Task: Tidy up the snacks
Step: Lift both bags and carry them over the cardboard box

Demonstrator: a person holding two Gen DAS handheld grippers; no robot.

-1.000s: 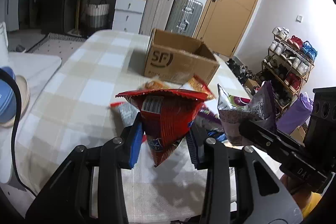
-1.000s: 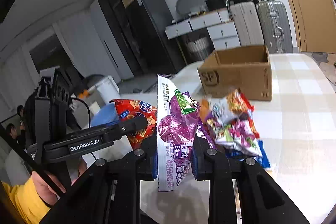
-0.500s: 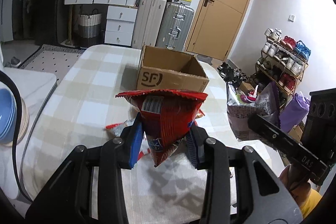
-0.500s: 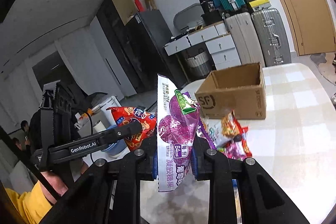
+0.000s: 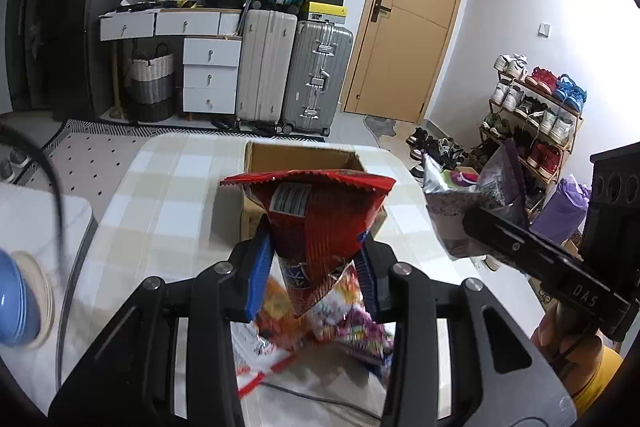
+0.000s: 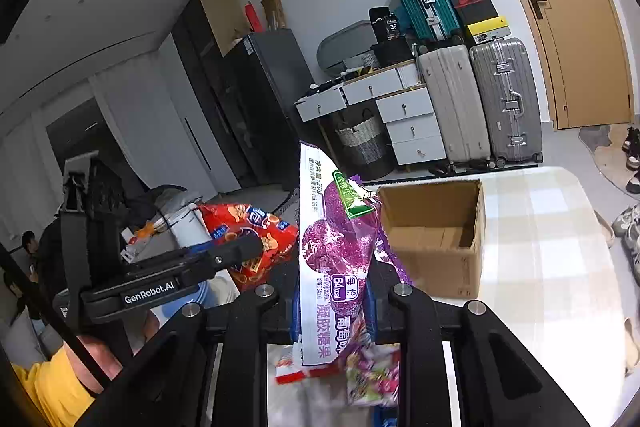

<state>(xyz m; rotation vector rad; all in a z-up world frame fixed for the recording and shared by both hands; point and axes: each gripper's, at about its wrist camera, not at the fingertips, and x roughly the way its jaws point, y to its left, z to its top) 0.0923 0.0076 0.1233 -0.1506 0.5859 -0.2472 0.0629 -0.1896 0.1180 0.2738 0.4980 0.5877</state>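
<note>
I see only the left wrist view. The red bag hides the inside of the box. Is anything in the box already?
Observer: In the right wrist view, the box looks empty. Only bare cardboard shows inside.
Operator: What does the right gripper hold? I see its bag only from behind.
Observer: It is shut on a purple bag with grapes printed on the front. The bag stands upright.
Operator: Where is the box from that side?
Observer: It stands just right of the purple bag, with its top open and nothing over it.
</note>
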